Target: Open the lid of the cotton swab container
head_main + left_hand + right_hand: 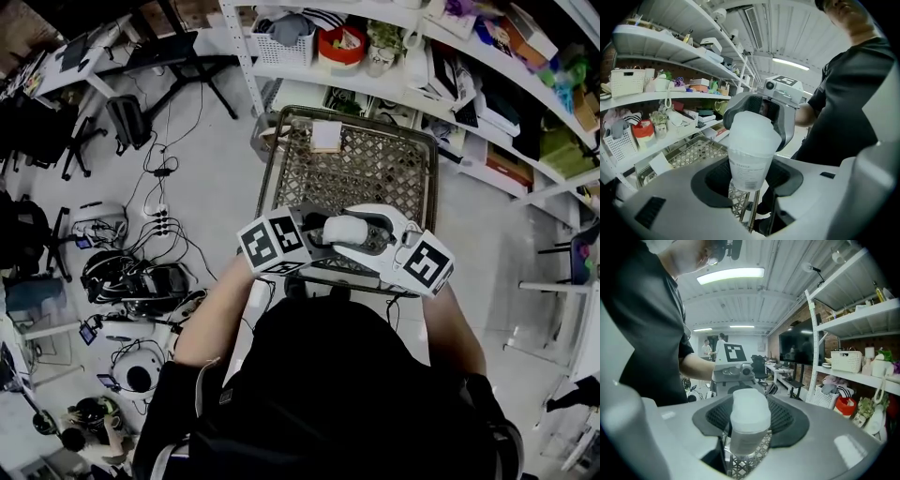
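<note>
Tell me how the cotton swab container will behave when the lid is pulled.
Probably light and slightly flexible: the cotton swab container looks like translucent plastic. Its smooth, round, tapered wall may slip or twist in the left tool.

One container (349, 231), two hand-held grippers (314, 240) (382, 240)

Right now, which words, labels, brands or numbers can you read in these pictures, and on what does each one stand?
No text can be read as words.
Label on the cotton swab container: print too blurred to read.
On the marker cubes: black-and-white squares only, no words.
On the shelf boxes: print too small to read.
</note>
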A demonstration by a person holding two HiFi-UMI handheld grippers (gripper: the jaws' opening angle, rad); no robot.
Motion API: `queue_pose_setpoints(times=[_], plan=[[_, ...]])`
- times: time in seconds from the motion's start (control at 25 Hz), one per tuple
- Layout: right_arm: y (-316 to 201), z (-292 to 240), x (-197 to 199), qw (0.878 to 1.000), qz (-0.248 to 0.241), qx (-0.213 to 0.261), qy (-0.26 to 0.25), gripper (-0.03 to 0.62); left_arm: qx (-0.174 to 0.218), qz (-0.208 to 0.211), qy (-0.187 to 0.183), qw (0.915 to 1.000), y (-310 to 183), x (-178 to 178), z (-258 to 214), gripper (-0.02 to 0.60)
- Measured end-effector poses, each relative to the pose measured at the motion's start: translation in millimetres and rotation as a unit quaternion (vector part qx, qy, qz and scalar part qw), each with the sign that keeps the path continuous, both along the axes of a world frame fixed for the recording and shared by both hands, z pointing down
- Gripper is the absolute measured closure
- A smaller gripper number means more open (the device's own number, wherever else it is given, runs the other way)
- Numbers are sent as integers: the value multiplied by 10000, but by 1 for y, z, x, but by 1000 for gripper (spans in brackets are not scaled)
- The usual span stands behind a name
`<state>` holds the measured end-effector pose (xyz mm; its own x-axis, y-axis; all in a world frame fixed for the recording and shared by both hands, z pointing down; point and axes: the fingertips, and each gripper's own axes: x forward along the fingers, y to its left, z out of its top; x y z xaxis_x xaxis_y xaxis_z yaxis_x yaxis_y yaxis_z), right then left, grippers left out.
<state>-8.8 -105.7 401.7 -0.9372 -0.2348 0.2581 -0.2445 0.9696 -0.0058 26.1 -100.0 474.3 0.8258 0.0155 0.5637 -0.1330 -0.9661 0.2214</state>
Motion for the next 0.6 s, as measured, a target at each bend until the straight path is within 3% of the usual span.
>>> queue_pose_setpoints(times=[0.28,0.48,0.6], plan=[[-7,-16,10,9991,33,-59,-429,360,303,-177,-200,9992,-16,-8,0,383],[-3,-38,19,9956,-103,-32,-930,470,389,-541,-197,9976,-33,-16,-4,383],[-3,-43,20,9945,-104,-76,-1039,473,473,-717,-161,9962,-43,-20,-11,383]])
